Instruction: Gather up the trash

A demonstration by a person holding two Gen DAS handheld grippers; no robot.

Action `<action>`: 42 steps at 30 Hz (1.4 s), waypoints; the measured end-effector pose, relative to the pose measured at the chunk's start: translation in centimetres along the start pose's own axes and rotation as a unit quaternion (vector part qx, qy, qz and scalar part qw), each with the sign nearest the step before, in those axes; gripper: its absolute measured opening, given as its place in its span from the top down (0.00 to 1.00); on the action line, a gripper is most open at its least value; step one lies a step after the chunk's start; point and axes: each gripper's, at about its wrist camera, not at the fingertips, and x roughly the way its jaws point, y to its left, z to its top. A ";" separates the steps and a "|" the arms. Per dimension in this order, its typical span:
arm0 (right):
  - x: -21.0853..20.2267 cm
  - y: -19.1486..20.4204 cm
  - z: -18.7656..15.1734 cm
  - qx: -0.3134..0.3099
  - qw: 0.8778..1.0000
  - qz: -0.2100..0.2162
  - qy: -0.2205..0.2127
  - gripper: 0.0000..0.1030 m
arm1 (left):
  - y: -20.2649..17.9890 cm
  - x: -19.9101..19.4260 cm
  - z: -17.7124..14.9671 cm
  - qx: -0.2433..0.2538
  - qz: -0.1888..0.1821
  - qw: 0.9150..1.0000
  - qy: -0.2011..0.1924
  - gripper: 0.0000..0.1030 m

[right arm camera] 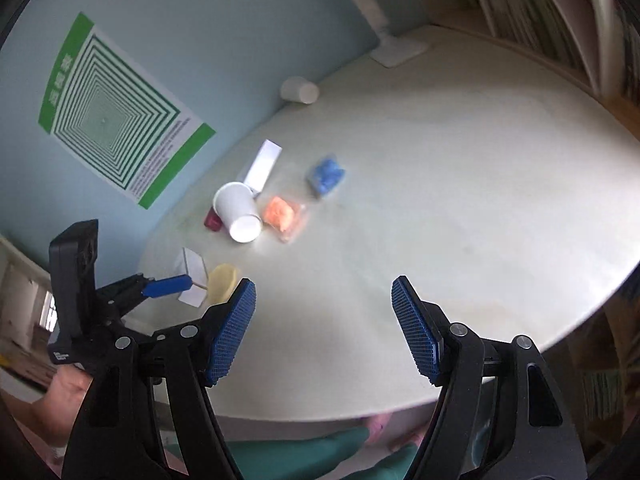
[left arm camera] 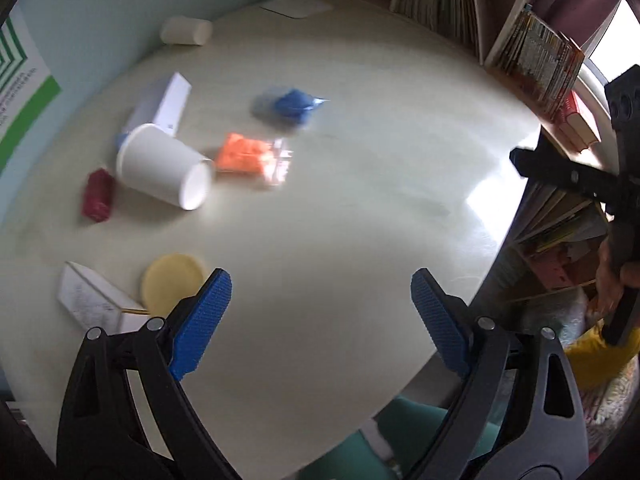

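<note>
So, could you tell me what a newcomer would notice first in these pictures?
Probably the white paper cup lying on its side on the round pale table, with an orange plastic packet right beside it and a blue packet a little farther off. Next, the green-and-white striped poster on the light blue wall behind.

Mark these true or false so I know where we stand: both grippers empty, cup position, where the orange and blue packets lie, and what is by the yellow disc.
1. Both the left gripper and right gripper are open and empty. True.
2. The white paper cup stands upright. False: it lies on its side.
3. The orange packet lies beside the cup. True.
4. The blue packet sits inside the cup. False: it lies apart on the table.
5. The yellow disc lies next to a white folded paper. True.
</note>
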 end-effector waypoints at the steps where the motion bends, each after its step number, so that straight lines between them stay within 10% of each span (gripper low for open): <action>1: -0.5 0.3 0.1 -0.005 1.000 -0.002 -0.017 0.31 | 0.1 -0.3 -0.1 0.002 -0.001 1.000 -0.002 0.13; 10: -10.3 -4.5 -3.7 0.066 0.989 -0.083 -0.107 0.31 | -10.2 -0.9 -0.5 0.150 -0.077 0.986 -0.005 0.13; 16: -14.3 -12.2 -9.6 0.095 0.985 -0.127 -0.067 0.31 | -20.2 2.0 -2.4 0.191 -0.128 0.973 0.020 0.13; 21: -13.2 -21.6 -14.0 0.089 0.991 -0.102 -0.004 0.31 | -28.3 8.7 -4.3 0.161 -0.116 0.979 0.055 0.13; 28: -3.6 -34.2 -18.3 0.027 0.987 -0.094 0.124 0.30 | -31.9 23.0 -8.6 0.054 -0.074 0.988 0.125 0.13; 42: 32.5 -60.7 -30.6 -0.125 0.958 -0.119 0.229 0.39 | -24.0 62.5 -16.4 -0.047 -0.011 0.990 0.129 0.13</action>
